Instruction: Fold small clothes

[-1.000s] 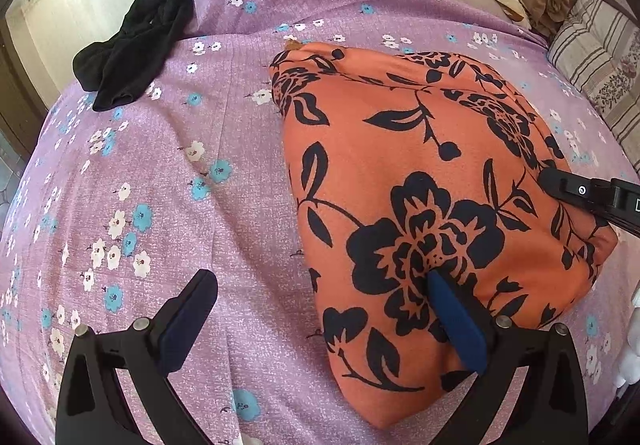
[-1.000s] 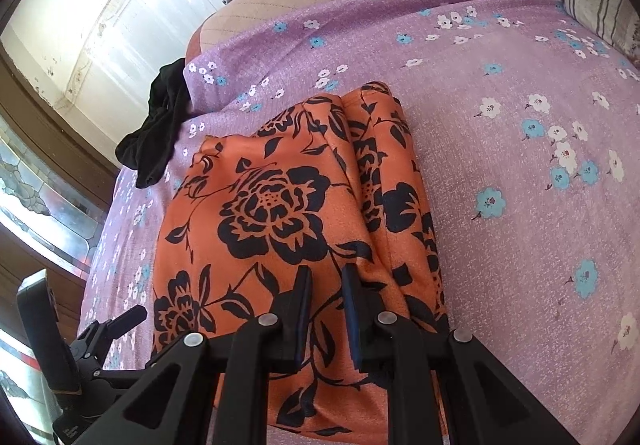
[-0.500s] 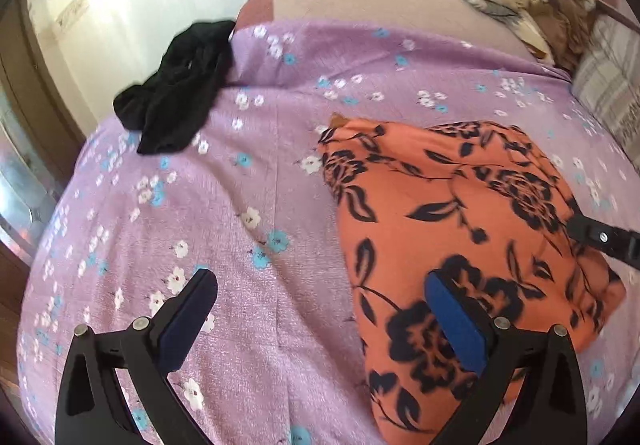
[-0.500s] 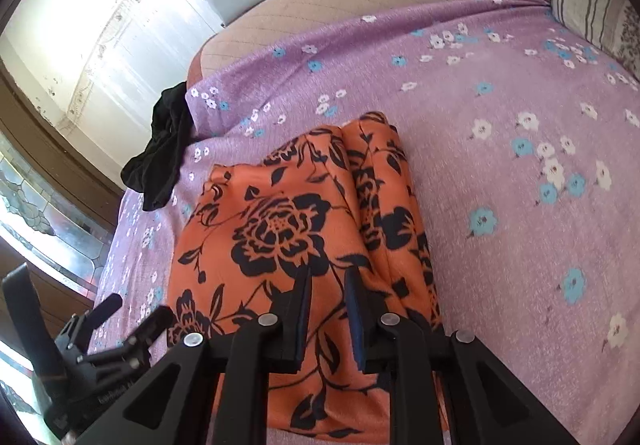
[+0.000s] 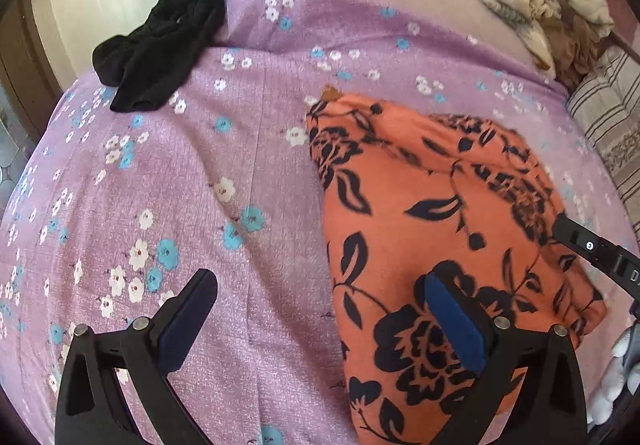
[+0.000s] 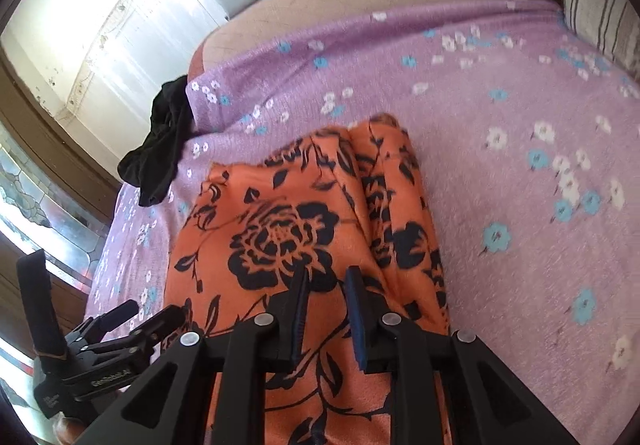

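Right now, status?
Left gripper open, empty. Right gripper narrow over orange floral garment, grip unclear. Black garment lies apart.

Bare purple bedspread (image 5: 248, 165) lies open between black garment (image 5: 160, 45) and orange cloth (image 5: 440, 213).

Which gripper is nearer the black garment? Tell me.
Left. The left gripper hangs open over the bedspread beside the orange cloth, on the black garment's side. The right gripper sits over the cloth's far side.

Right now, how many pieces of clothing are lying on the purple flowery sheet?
2. The orange flowered garment lies folded in the middle of the sheet, and a black garment sits crumpled at its far corner. The pile by the pillows is off the sheet.
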`<state>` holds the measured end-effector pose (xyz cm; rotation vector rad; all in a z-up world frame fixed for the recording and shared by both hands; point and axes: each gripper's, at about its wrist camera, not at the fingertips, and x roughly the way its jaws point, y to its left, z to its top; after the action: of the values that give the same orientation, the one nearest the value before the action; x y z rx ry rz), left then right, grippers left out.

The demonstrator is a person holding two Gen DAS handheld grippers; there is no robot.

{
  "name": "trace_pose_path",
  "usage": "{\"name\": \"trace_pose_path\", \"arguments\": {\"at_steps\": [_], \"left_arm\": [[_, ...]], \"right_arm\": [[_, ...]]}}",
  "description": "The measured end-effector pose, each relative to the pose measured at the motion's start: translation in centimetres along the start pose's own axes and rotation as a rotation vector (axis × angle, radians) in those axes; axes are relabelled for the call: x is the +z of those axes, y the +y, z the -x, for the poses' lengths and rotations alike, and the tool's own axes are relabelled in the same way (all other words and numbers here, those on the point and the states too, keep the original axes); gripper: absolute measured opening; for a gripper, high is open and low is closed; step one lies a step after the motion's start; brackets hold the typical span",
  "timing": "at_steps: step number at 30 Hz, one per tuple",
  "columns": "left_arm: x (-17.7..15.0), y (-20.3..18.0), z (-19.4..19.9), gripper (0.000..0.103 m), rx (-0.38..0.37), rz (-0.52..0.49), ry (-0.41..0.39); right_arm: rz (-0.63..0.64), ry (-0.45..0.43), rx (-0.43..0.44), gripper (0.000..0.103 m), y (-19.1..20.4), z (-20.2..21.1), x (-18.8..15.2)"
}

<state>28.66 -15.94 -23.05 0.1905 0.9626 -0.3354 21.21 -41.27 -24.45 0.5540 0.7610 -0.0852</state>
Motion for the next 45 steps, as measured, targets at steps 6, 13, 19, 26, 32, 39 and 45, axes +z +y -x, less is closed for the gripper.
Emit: {"name": "trace_pose_path", "arguments": {"at_steps": [6, 13, 19, 26, 32, 39, 45], "left_arm": [[-0.5, -1.0, -3.0, 0.103, 0.011, -0.063, 0.071], [0.0, 0.1, -3.1, 0.103, -0.07, 0.0, 0.096], [0.4, -0.6, -0.4, 0.103, -0.004, -0.057, -0.038], [0.6, -1.9, 2.4, 0.103, 0.035, -0.13, -0.174], [0.3, -2.6, 2.6, 0.103, 0.042, -0.166, -0.186], [0.0, -3.1, 2.3, 0.103, 0.041, -0.183, -0.177], [-0.2, -3.2, 1.5, 0.103, 0.032, -0.188, -0.151]], "right_arm": [[-0.031, 0.081, 0.013, 0.027, -0.3, -3.1, 0.6], [-0.065, 0.105, 0.028, 0.028, -0.2, -2.8, 1.1], [-0.086, 0.044, 0.067, 0.028, -1.1, -0.3, 1.5], [-0.159, -0.002, 0.057, 0.064, -3.6, 1.6, 2.4], [-0.197, -0.013, 0.09, 0.064, -5.2, 2.3, 3.0], [-0.226, -0.002, 0.097, 0.064, -6.4, 2.4, 2.8], [-0.249, 0.022, 0.123, 0.064, -7.0, 2.0, 2.6]]}}
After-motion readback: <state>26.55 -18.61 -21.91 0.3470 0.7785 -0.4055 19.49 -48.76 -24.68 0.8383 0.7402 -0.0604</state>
